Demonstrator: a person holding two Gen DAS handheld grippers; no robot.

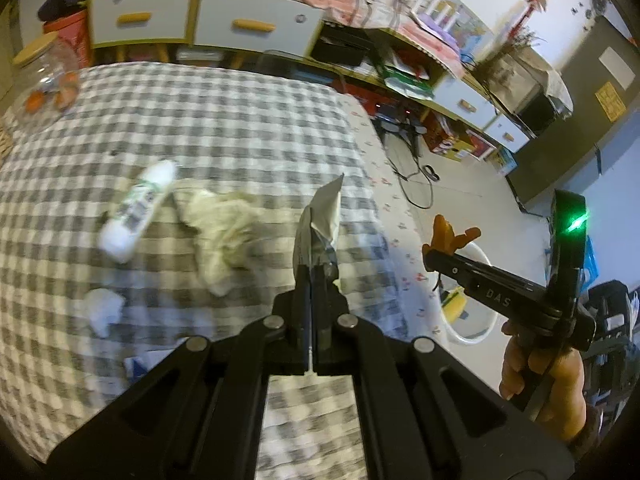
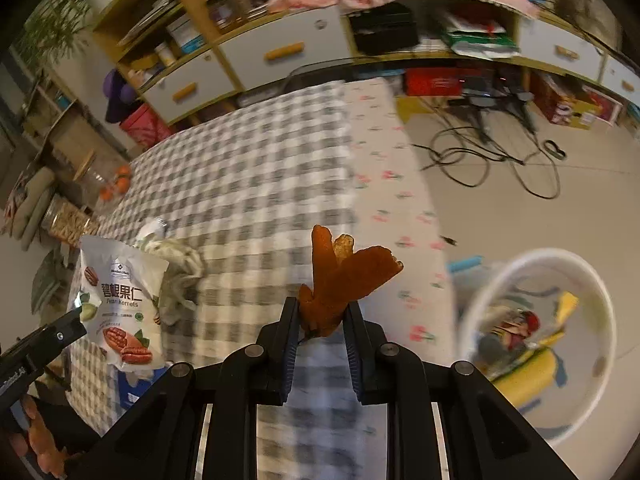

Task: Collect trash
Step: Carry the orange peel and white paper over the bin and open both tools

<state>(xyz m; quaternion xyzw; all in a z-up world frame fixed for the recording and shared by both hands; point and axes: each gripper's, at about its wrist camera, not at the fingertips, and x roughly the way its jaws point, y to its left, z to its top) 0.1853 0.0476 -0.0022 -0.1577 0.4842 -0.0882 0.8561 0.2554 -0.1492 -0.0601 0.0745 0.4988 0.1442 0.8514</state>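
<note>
My left gripper is shut on an empty pecan snack bag, held edge-on above the checked tablecloth. The bag's printed face shows in the right wrist view, with the left gripper at its lower left. My right gripper is shut on a piece of orange peel, held past the table's right edge; it also shows in the left wrist view with the peel. A white trash bin with wrappers inside stands on the floor at the right.
On the table lie a white bottle, a crumpled cream cloth, a white tissue wad and a glass jar. Shelving with drawers lines the far wall. Cables trail on the floor.
</note>
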